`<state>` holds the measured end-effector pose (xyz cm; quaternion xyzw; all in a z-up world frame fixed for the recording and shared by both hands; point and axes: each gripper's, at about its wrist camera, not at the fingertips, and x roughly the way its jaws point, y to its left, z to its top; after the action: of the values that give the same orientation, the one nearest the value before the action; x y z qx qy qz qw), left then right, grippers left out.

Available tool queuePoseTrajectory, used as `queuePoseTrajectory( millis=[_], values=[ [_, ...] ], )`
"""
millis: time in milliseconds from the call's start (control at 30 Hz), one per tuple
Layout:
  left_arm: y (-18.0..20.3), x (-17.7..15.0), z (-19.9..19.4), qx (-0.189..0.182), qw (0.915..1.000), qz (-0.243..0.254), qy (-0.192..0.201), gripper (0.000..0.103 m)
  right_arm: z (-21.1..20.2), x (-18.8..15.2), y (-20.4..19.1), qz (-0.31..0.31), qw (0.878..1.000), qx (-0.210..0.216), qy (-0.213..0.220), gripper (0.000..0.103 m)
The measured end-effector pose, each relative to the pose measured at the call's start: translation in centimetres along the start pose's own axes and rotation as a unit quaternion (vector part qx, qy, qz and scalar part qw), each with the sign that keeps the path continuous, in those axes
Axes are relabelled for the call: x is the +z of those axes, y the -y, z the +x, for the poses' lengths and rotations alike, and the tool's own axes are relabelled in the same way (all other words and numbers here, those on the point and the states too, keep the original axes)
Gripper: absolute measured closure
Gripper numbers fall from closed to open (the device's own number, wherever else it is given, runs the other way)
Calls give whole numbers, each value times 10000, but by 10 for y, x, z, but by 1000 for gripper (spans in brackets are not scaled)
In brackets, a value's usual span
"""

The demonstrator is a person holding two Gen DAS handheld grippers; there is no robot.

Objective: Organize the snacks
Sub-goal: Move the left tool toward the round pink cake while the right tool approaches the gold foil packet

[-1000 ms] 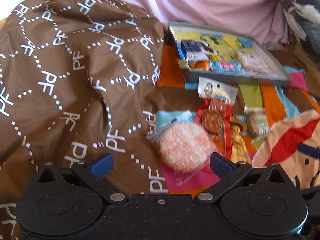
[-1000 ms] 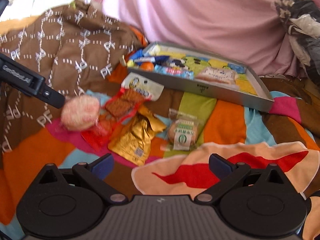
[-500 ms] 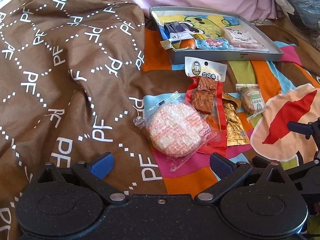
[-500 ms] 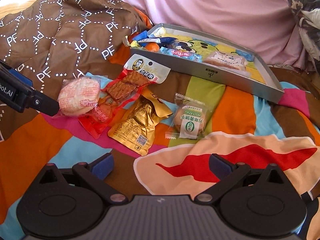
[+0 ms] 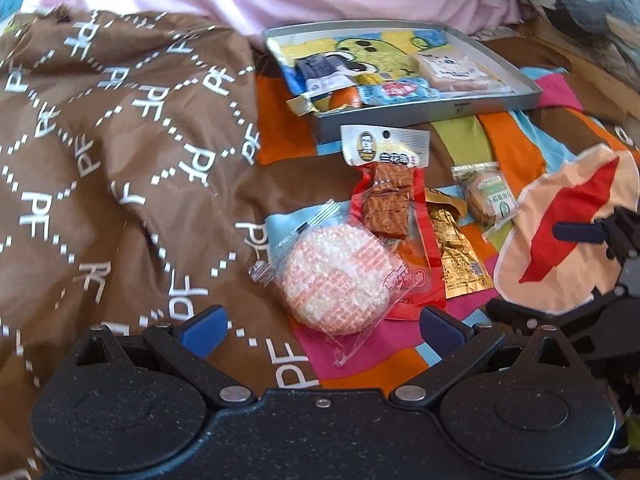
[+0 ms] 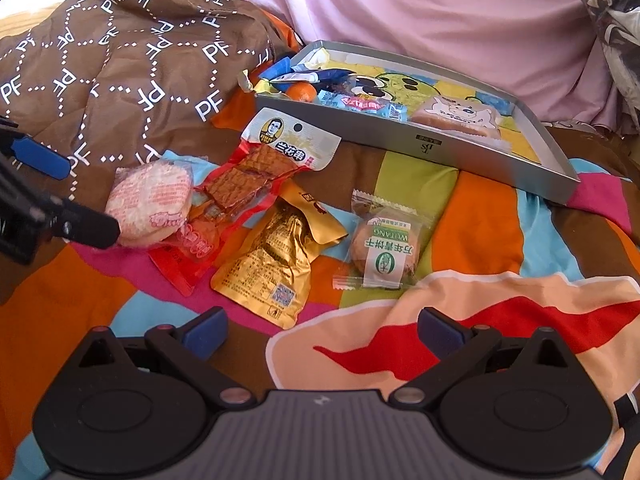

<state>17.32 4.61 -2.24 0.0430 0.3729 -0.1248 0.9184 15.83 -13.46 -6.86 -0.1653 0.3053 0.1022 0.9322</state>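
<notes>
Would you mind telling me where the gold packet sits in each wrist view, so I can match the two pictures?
Left wrist: gold packet right of centre, just right of the red packet.
Right wrist: gold packet left of centre, below the red packet.
Shared landmark: the grey tray beyond the loose snacks.

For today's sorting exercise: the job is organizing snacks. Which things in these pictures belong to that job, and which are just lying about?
Belongs to the job:
round rice cake
red dried-tofu pack
gold foil packet
green-label biscuit
grey tray, already holding some snacks
left tool, open
right tool, open

Just lying about:
brown PF-print cloth
striped blanket
pink fabric
</notes>
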Motion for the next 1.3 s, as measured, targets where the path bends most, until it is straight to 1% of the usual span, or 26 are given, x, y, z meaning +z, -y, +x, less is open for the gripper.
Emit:
queuePoseTrajectory(
  millis=[200,533,667,800,833,933,1000,1067,1133,1233,1300],
  values=[
    [4,3,8,46,9988,496,-31,1,7,9,-1,45,10000,43,58,0],
    [9,7,20,75,9949,1008,-14,1,22,22,-2,197,9997,84,103,0],
    [13,10,22,60,9912,1321,74,1,28,24,-3,266,9996,84,97,0],
    [17,13,28,47,9850,1725,68,3,36,25,-5,412,9991,86,61,0],
    [16,14,30,-5,9843,1764,25,5,38,25,-5,477,9988,92,33,1],
    [14,17,34,-146,9847,1737,-76,6,42,25,-5,643,9977,192,22,3],
    [13,18,35,-161,9848,1730,-76,6,45,24,-7,690,9973,231,-19,6],
    [12,18,36,-164,9845,1746,-60,6,48,23,-8,726,9970,251,-38,7],
    [11,18,36,-215,9837,1785,-65,12,49,22,-8,761,9968,255,-12,7],
    [12,17,37,-312,9826,1829,-125,16,52,20,-8,837,9960,307,17,7],
    [12,16,39,-411,9831,1773,-178,18,55,17,-6,921,9951,364,45,5]
  ],
)
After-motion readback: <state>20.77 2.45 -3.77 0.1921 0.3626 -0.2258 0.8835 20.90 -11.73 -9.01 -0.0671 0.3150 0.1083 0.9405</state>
